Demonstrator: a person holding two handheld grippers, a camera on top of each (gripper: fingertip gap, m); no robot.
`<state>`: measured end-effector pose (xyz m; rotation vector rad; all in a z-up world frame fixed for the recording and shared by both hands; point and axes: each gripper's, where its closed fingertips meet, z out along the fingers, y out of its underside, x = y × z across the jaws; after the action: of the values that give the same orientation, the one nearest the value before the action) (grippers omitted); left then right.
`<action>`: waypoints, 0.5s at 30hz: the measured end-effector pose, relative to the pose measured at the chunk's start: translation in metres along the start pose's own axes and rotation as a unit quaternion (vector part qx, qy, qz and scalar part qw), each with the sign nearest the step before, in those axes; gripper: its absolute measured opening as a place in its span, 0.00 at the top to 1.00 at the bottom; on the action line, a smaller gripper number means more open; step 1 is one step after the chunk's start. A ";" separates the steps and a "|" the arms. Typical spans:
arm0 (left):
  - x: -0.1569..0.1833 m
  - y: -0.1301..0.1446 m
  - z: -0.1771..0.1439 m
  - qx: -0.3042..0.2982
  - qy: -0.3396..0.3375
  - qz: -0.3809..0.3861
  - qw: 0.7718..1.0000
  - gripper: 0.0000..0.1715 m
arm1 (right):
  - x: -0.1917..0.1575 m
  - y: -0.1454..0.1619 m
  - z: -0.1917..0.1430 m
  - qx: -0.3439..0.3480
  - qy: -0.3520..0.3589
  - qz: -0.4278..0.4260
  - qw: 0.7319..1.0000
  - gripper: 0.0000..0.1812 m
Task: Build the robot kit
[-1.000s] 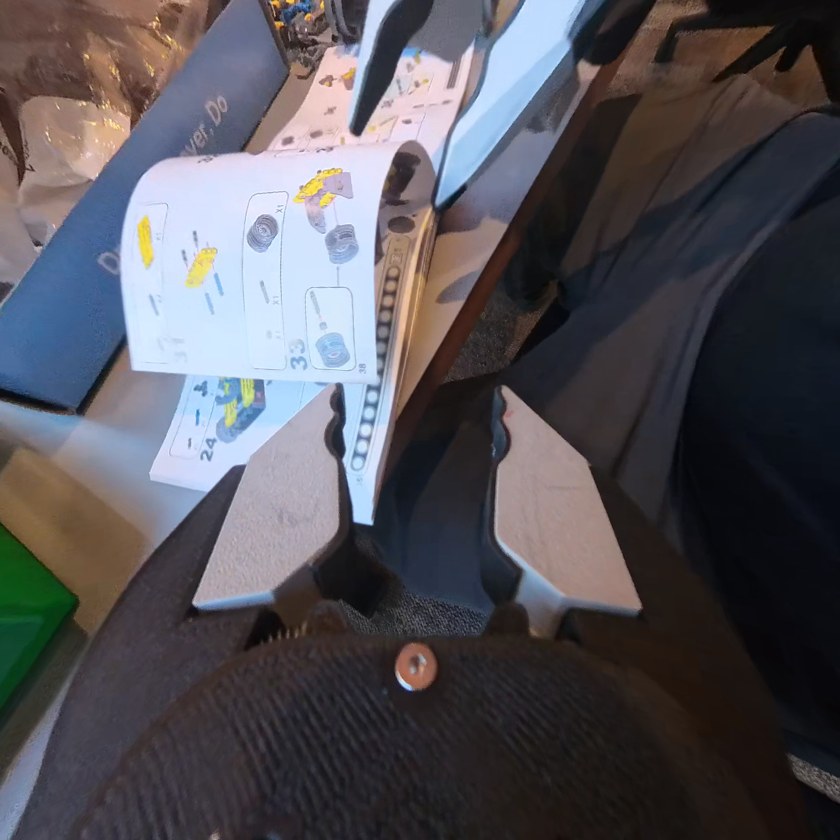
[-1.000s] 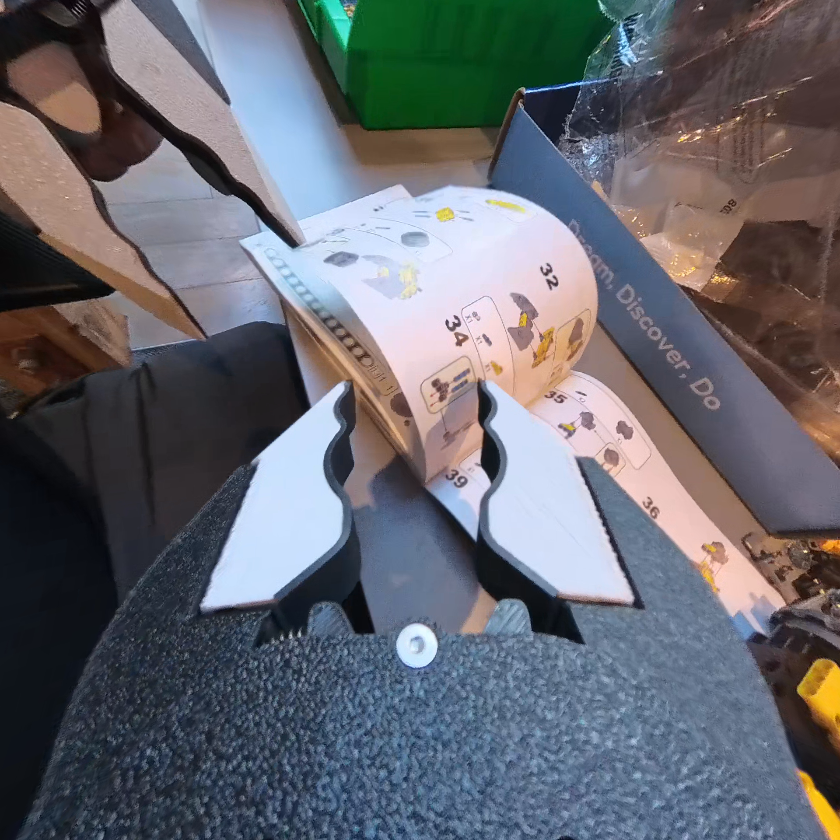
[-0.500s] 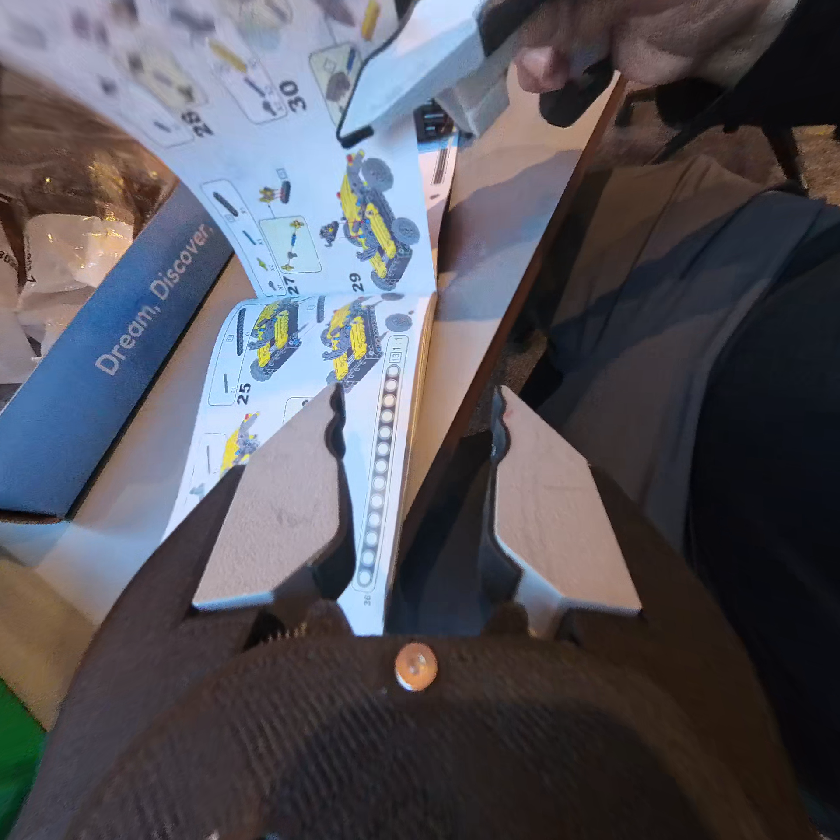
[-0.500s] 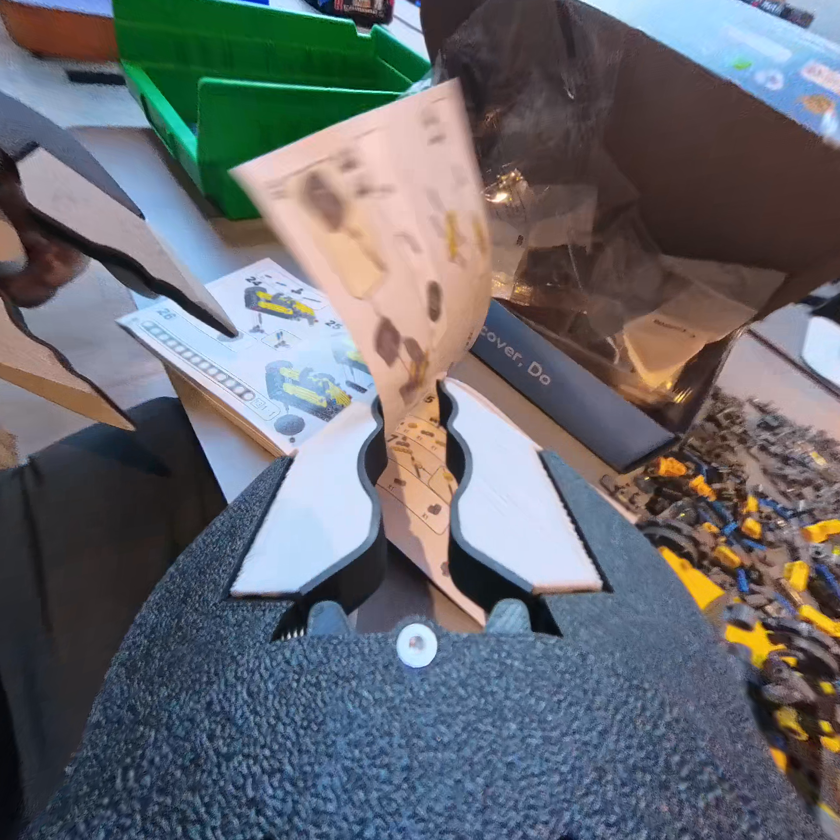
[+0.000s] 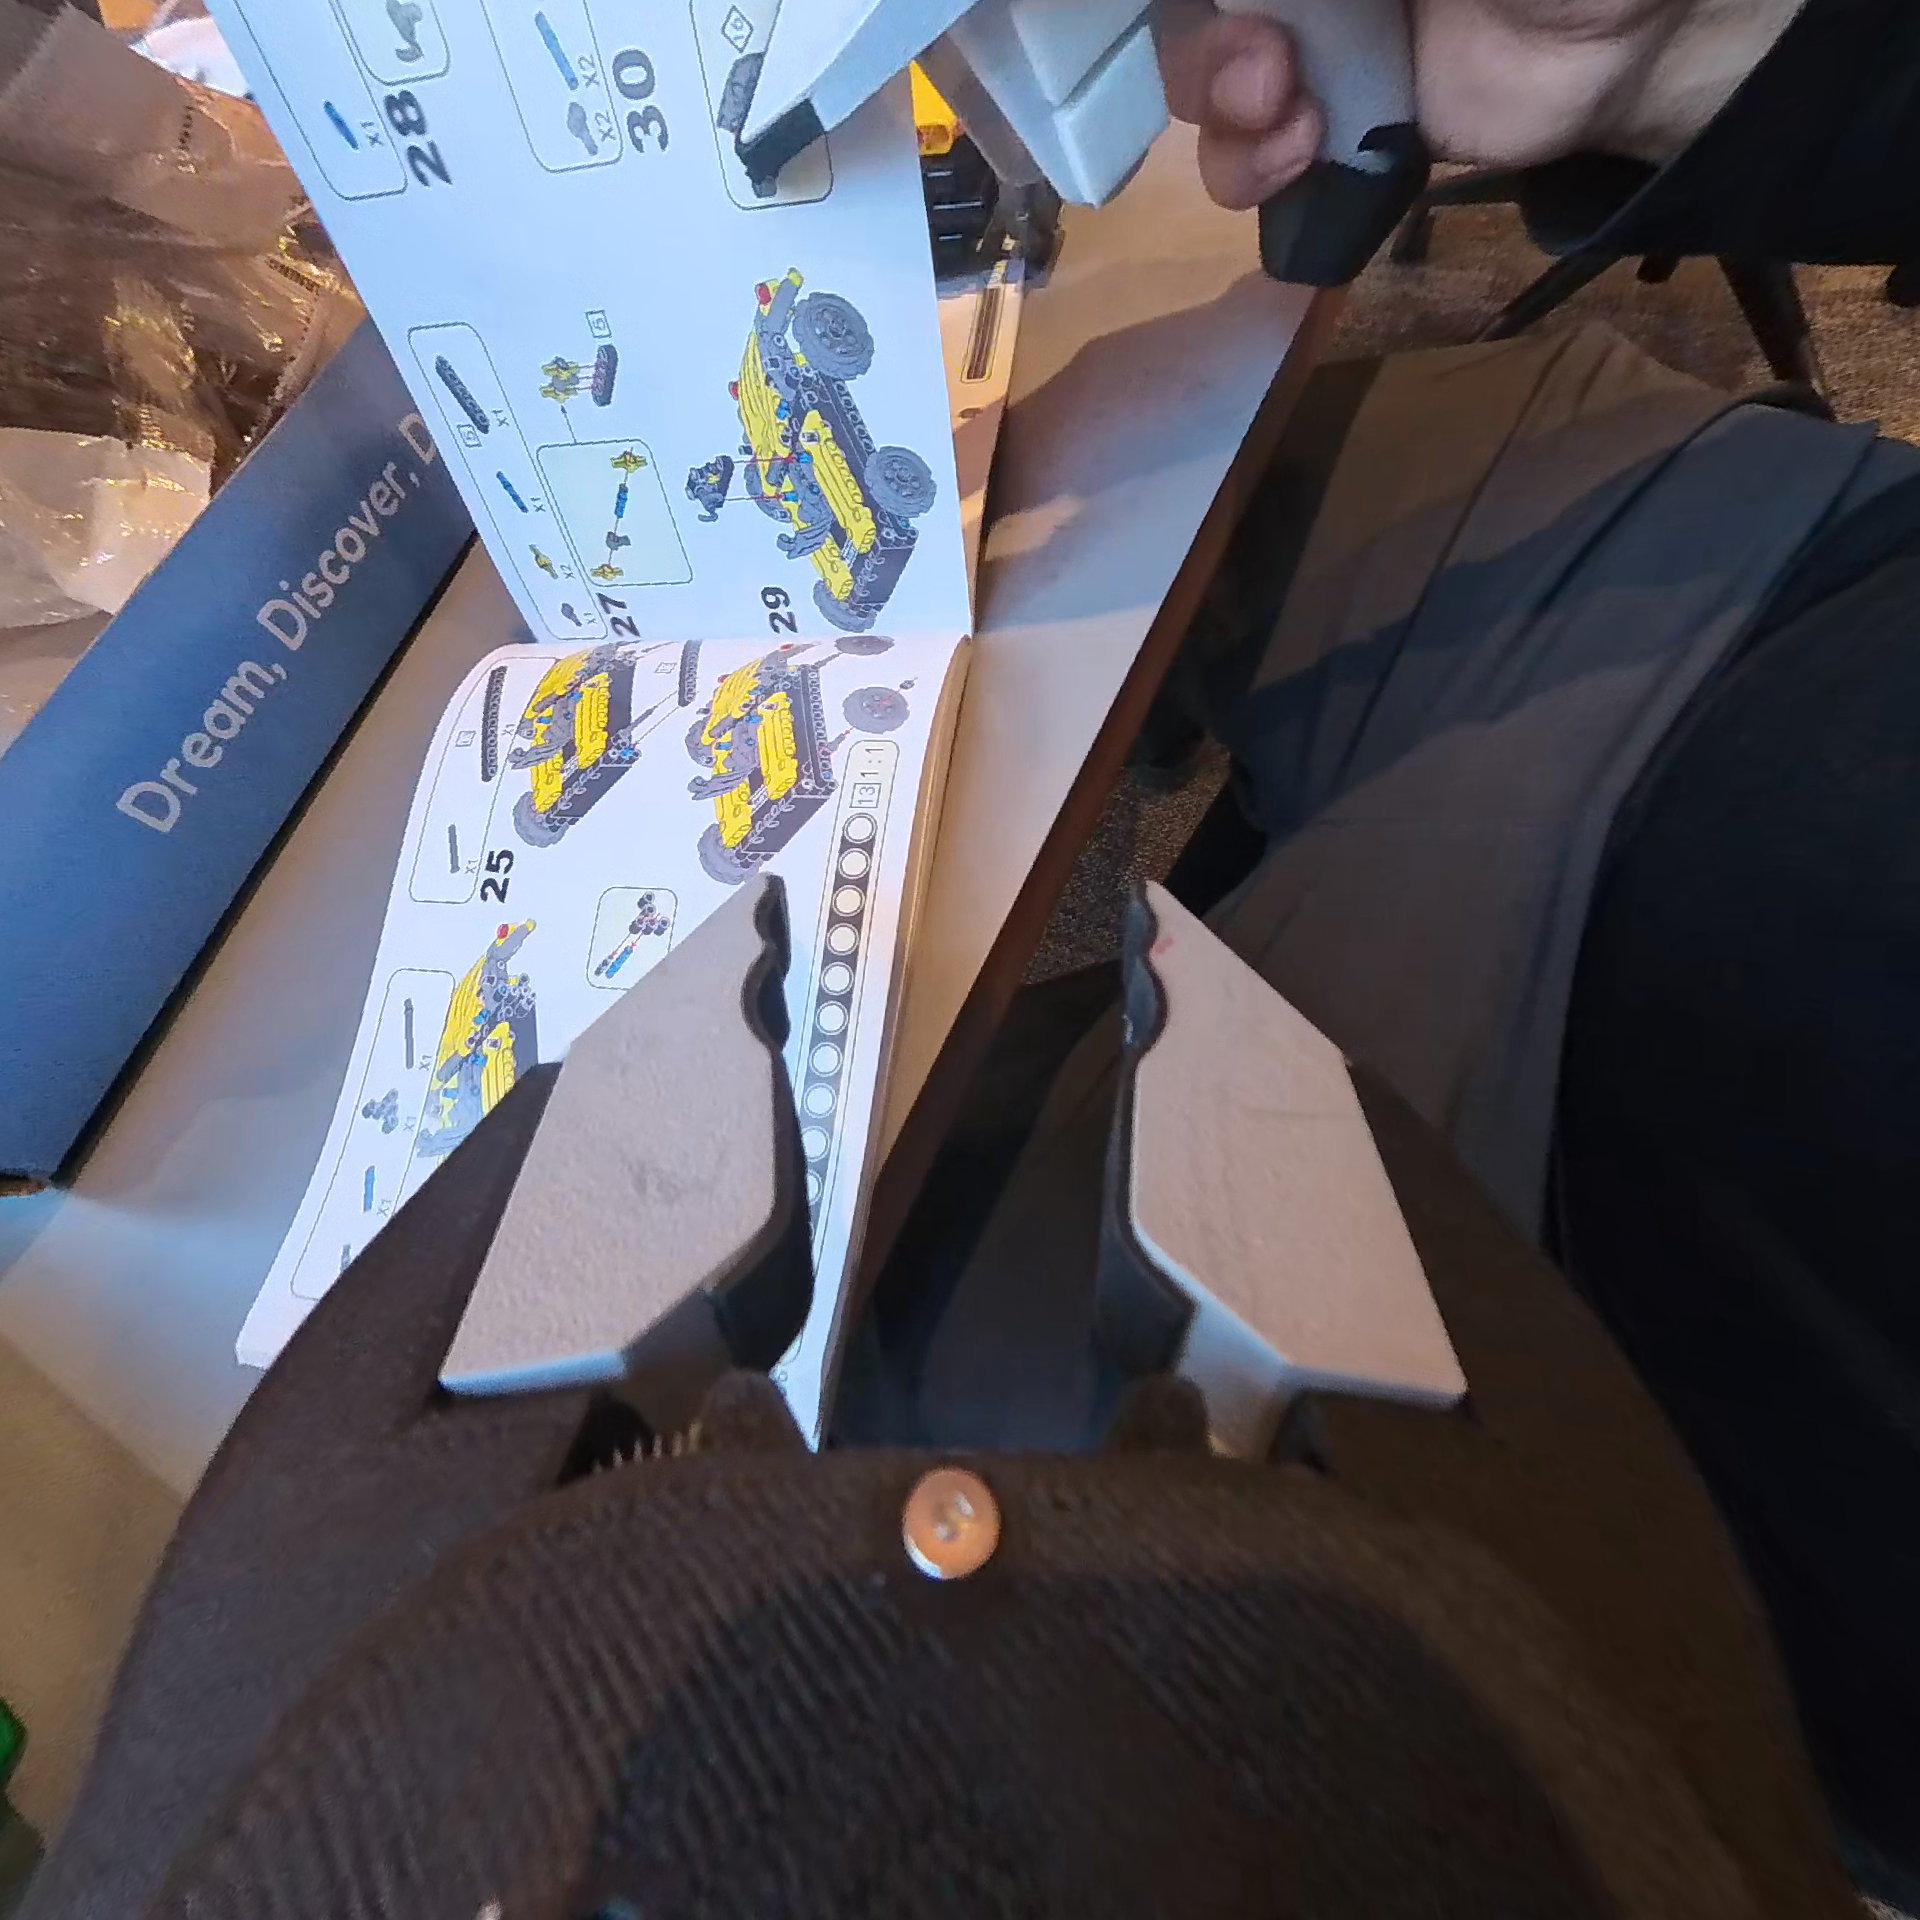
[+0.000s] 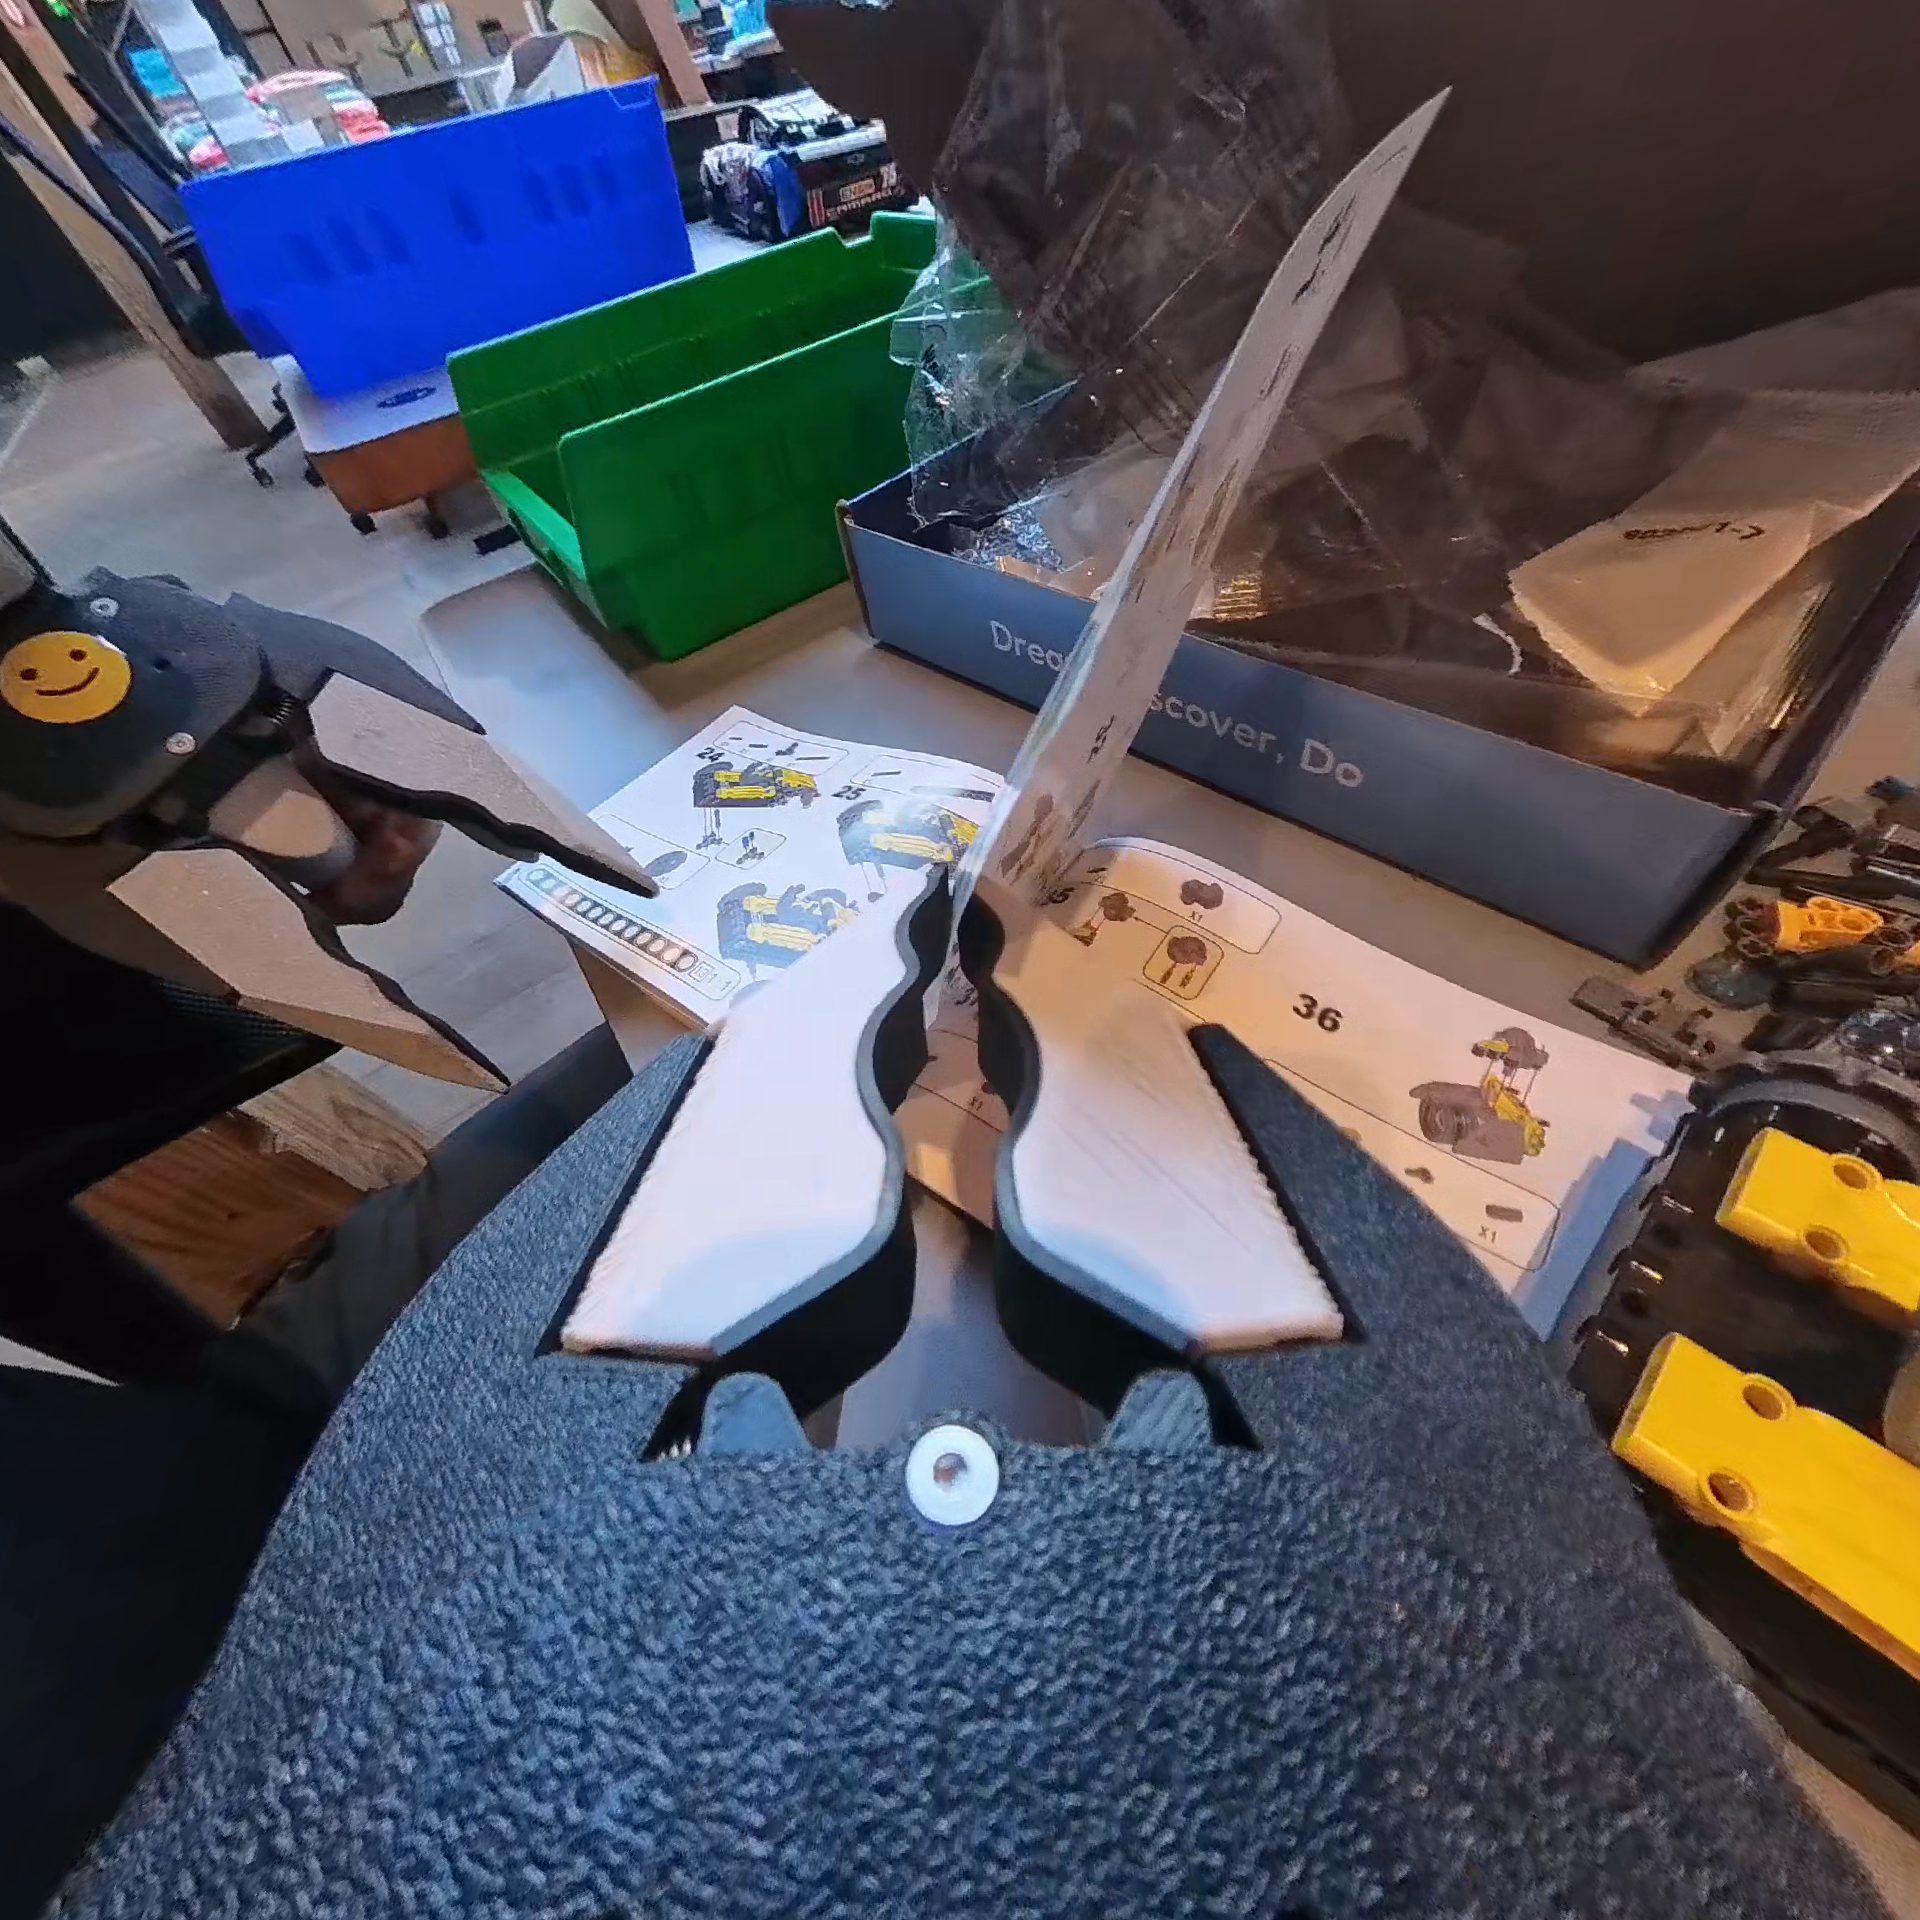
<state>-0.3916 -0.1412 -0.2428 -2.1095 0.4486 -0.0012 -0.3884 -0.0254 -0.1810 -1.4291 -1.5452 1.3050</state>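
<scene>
- We are pinching one page (image 6: pixel 1195 499) of the building booklet (image 5: pixel 582 935) in our right gripper (image 6: pixel 954 914). Its jaws are squeezed tight on the page's near edge, and the page is standing up toward 1 o'clock.
- We are holding our left gripper (image 5: pixel 951 956) over the booklet's near corner, right at the bench (image 5: pixel 1101 499) edge. Its jaws are spread wide apart with nothing between them. The left finger (image 5: pixel 665 1122) is sitting over the flat page; we cannot tell if it is touching.
- The booklet is lying open on the bench, with pictures of a yellow car on its pages.
- In the right wrist view, the dark blue box (image 6: pixel 1351 758) is sitting past the booklet at 1 o'clock, with clear plastic bags (image 6: pixel 1195 260) sticking out of it.
- A green bin (image 6: pixel 707 488) is sitting at 11 o'clock, and a blue bin (image 6: pixel 447 229) is farther back behind it.
- Yellow and black building pieces (image 6: pixel 1787 1299) are lying at 3 o'clock, just beside the booklet.
- In the left wrist view, a hand (image 5: pixel 1475 73) is holding the right gripper's handle at 1 o'clock.
</scene>
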 end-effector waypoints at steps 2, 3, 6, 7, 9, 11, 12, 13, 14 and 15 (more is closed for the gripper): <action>0.000 0.001 0.000 -0.002 -0.001 0.000 1.000 0.63 | 0.000 0.000 0.000 -0.001 0.002 -0.004 1.000 1.00; 0.000 0.001 0.000 -0.003 -0.002 -0.001 1.000 0.63 | 0.001 0.000 0.000 -0.002 0.003 -0.003 1.000 0.99; 0.000 0.003 -0.001 -0.003 -0.006 -0.007 1.000 0.63 | 0.003 0.001 -0.002 -0.003 0.005 0.005 1.000 0.99; -0.001 0.004 -0.001 -0.002 -0.008 -0.011 1.000 0.63 | 0.003 0.001 -0.002 -0.002 0.004 0.007 1.000 0.98; -0.001 0.006 -0.003 0.000 -0.011 -0.017 1.000 0.63 | 0.001 0.000 -0.005 0.000 -0.002 0.007 1.000 0.95; 0.000 0.007 -0.004 0.003 -0.013 -0.022 1.000 0.63 | 0.002 -0.001 -0.009 0.001 0.004 0.003 1.000 0.95; 0.000 0.007 -0.005 0.004 -0.013 -0.024 1.000 0.63 | 0.004 -0.001 -0.010 0.002 0.008 0.001 1.000 0.95; 0.000 0.008 -0.005 0.005 -0.013 -0.025 1.000 0.63 | 0.005 -0.002 -0.011 0.003 0.009 0.001 1.000 0.95; 0.000 0.008 -0.006 0.005 -0.014 -0.026 1.000 0.63 | 0.005 -0.001 -0.012 0.003 0.009 0.003 1.000 0.96; 0.000 0.008 -0.006 0.007 -0.015 -0.027 1.000 0.63 | 0.006 -0.001 -0.013 0.002 0.010 0.005 1.000 0.96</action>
<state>-0.3956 -0.1500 -0.2454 -2.1046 0.3738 -0.0038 -0.3779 -0.0163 -0.1773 -1.4450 -1.5225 1.2961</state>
